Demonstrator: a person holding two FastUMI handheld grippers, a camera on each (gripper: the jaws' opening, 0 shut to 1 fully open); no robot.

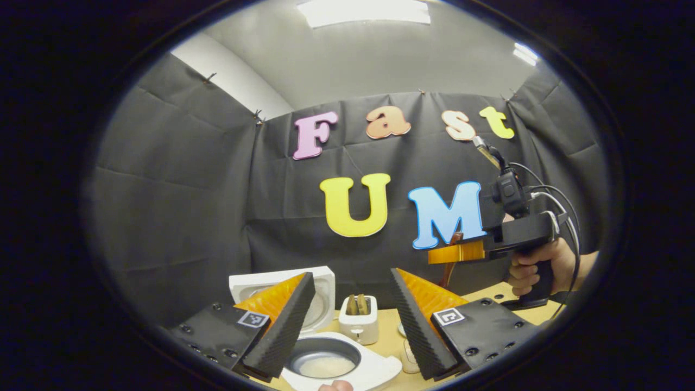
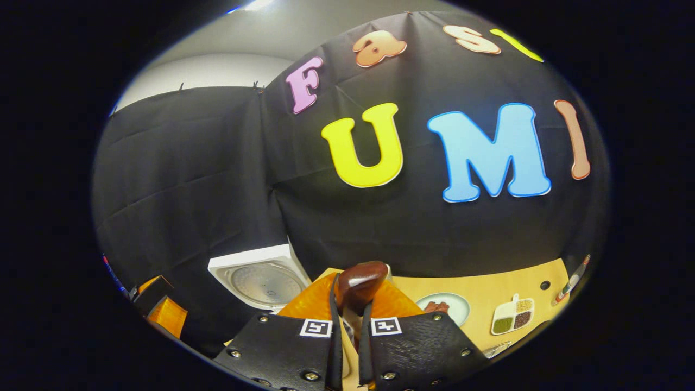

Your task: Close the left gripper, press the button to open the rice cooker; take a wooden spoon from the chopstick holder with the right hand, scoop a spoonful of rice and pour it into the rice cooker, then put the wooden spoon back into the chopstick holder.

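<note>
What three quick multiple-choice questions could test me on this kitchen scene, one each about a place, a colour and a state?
1. Where is the wooden spoon?
A. In the white holder
B. Clamped by the right gripper
C. Lying in the rice cooker

2. What colour is the rice cooker body?
A. White
B. Red
C. Blue

3. How is the rice cooker's lid?
A. Shut
B. Taken off and lying flat
C. Raised open

Answers: 1 B, the right gripper view shows its jaws tight on the spoon's handle. 2 A, the casing around the pot is white. 3 C, the lid stands up behind the uncovered pot.
</note>
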